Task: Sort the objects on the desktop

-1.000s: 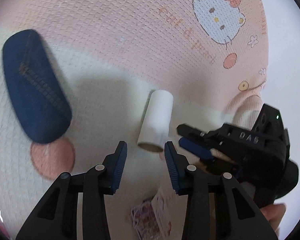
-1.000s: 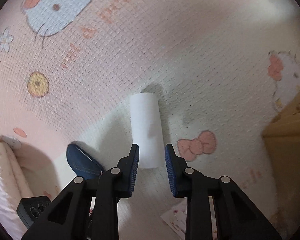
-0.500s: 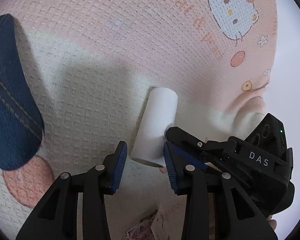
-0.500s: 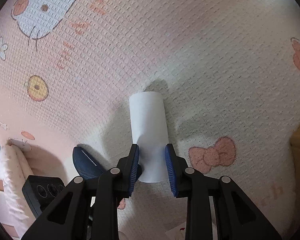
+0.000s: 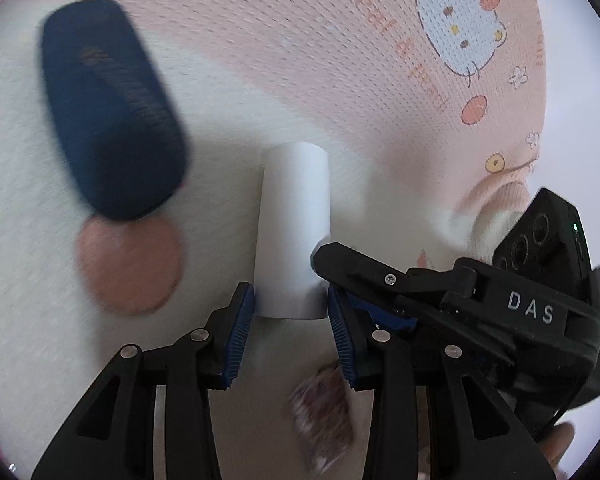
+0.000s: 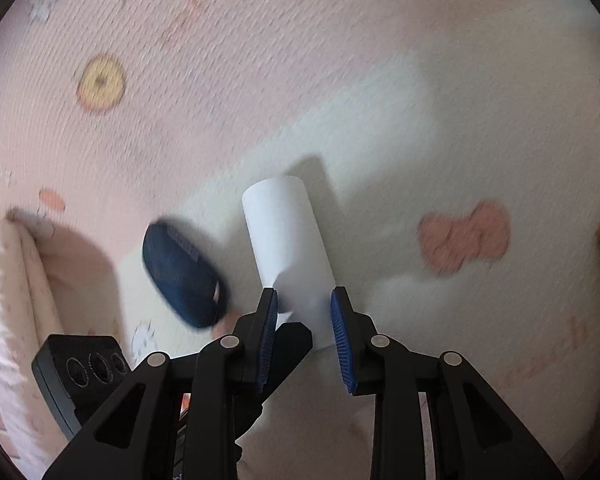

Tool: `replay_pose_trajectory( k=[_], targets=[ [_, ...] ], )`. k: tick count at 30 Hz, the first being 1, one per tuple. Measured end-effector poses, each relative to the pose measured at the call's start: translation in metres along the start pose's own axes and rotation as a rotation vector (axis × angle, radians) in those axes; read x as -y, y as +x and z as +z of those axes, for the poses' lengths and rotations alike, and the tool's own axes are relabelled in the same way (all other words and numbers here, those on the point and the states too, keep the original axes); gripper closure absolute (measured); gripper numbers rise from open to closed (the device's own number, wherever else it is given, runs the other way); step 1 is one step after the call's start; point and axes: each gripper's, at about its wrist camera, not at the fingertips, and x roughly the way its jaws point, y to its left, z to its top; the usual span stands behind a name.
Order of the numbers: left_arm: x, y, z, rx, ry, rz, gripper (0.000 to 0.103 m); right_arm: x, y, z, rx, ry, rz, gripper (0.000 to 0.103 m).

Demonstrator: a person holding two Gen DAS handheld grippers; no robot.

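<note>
My left gripper (image 5: 290,312): its two blue pads sit on both sides of the near end of the white paper roll (image 5: 294,232). They look like they touch the roll's edges, so I think I am holding it there.
My right gripper (image 6: 304,316): its pads also sit on both sides of the white paper roll (image 6: 288,240), near the same end. The right pad touches the roll. On the left side I cannot tell if the pad presses or only sits close.
The two grippers: they are close together and both reach for the same end of the roll. In the left view, one black finger of the right gripper (image 5: 356,264) lies against the roll's side.
White paper roll: it lies flat on the blanket (image 5: 260,60), long way pointing off from me, in the middle of both views.
Blanket: pink and cream, bumpy like a waffle, with a cartoon cat face (image 5: 458,26) and round dots on it.
Dark blue pouch (image 5: 112,108): it lies to the left of the roll, not touching it. It looks like jeans cloth and is blurry.
Small printed packet (image 5: 324,412): it lies on the blanket under my left gripper, too blurry to read.
</note>
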Motion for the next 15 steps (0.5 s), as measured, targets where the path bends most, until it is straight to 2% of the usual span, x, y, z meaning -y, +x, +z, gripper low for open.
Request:
replay_pose_trajectory(
  k=[5, 10, 13, 15],
  targets=[
    [-0.008, -0.023, -0.017, -0.014, 0.033, 0.032, 0.062, -0.014, 0.005, -0.030, -0.070, -0.061, 0.004, 0.078],
    [-0.021, -0.041, -0.038, -0.013, 0.011, 0.044, 0.062, -0.029, 0.006, -0.055, -0.113, -0.131, -0.016, 0.078],
    [-0.026, -0.041, -0.056, -0.052, -0.015, 0.065, 0.062, -0.038, 0.006, -0.069, -0.148, -0.196, -0.054, 0.078],
    [-0.030, -0.045, -0.069, -0.065, -0.029, 0.062, 0.072, -0.036, 0.008, -0.080, -0.201, -0.207, -0.059, 0.078]
  ],
)
